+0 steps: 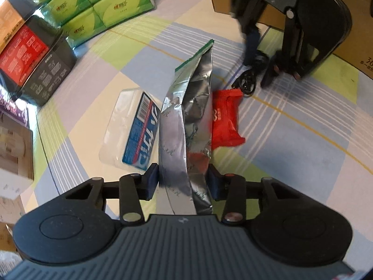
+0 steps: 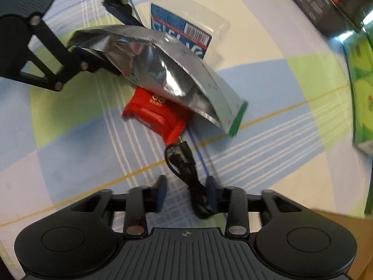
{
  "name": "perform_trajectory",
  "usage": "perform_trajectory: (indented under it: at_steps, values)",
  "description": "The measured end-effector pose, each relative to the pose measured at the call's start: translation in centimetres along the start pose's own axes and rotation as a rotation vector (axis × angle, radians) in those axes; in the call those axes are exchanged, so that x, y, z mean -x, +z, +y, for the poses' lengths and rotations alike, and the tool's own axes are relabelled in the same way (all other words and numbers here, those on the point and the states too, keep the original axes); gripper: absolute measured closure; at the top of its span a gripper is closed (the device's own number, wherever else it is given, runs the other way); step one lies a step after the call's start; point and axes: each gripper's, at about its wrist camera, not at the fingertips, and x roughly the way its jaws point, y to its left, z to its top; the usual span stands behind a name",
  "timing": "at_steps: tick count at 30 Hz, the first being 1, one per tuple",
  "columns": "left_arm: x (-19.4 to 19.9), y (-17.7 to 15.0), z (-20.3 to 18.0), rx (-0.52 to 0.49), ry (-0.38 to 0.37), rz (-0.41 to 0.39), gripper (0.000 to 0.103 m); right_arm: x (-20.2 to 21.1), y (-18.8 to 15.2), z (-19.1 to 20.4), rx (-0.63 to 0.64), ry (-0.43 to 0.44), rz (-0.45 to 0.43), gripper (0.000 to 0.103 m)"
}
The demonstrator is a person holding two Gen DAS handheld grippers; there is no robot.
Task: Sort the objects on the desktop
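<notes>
Checked cloth [image 2: 268,74], left gripper [image 1: 181,182] pinching foil pouch [image 1: 198,98], contents unseen, right gripper [image 2: 186,193] spread around black cable [image 2: 186,165].

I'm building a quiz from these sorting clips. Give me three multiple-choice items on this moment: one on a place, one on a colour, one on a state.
1. Where does the red packet lie?
A. partly under the silver foil bag
B. on the green tissue packs
C. inside a cardboard box

2. What colour is the strip at the foil bag's far end?
A. yellow
B. green
C. purple

3. What is the left hand-held gripper doing?
A. hanging open over bare cloth
B. shut on the black cable
C. shut on the silver foil bag

Answers: 1 A, the right wrist view shows the bag overhanging the packet. 2 B, a green edge shows in both views. 3 C, both pads press the bag's sides.
</notes>
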Motion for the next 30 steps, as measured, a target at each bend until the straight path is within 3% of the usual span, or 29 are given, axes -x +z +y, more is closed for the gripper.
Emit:
perform_trajectory:
  at_steps: [5, 14, 21, 26, 30]
  values:
    - [1.5, -1.0, -1.1, 0.126, -0.002, 0.041, 0.067, 0.6, -0.7, 1.0, -0.129, 0.03, 0.034, 0.092]
    - [5.9, -4.9, -4.8, 0.429, -0.08, 0.079, 0.067, 2.8, -5.3, 5.6, -0.469, 0.063, -0.013, 0.093]
    - [10.3, -7.4, -9.8, 0.488, -0.121, 0.059, 0.068, 5.1, -10.8, 10.8, -0.665, 0.168, -0.08, 0.093]
    - [12.1, -7.9, -13.0, 0.448, -0.102, 0.051, 0.067, 6.1, -13.4, 16.5, -0.739, 0.163, -0.122, 0.094]
    - [12.9, -8.0, -13.9, 0.434, -0.085, 0.032, 0.066, 6.4, -14.8, 17.7, -0.794, 0.13, -0.181, 0.091]
